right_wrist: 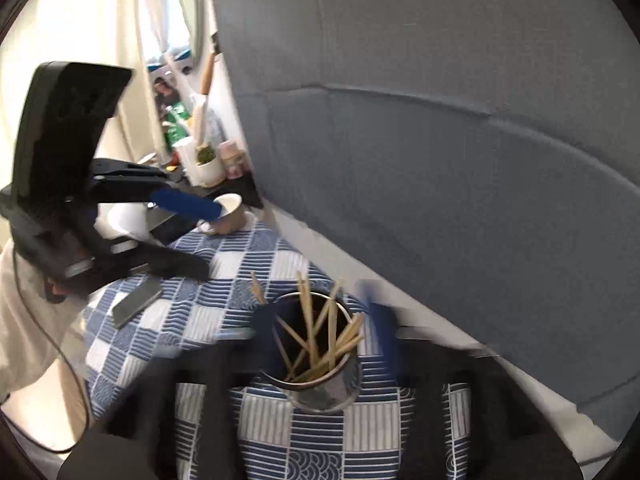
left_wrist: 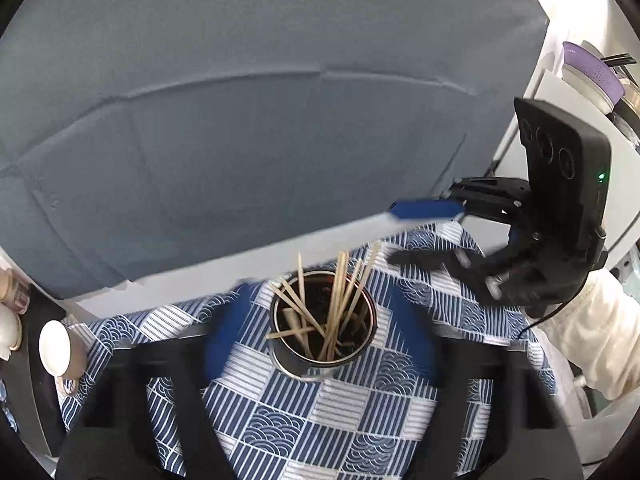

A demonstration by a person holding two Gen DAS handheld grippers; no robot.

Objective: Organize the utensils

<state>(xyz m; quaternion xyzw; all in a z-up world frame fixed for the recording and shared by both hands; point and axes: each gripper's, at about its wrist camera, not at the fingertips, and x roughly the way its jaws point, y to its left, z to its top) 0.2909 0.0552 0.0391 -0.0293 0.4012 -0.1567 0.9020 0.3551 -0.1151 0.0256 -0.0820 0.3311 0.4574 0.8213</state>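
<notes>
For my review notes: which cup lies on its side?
The white cup at the cloth's far corner; the metal cup of chopsticks stands upright.

Chopsticks (left_wrist: 328, 308) crowd the cup (left_wrist: 322, 360) mouth.

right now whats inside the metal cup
Wooden chopsticks stand loose in the metal cup, leaning in different directions. Its dark interior hides their lower ends and the bottom.
</notes>
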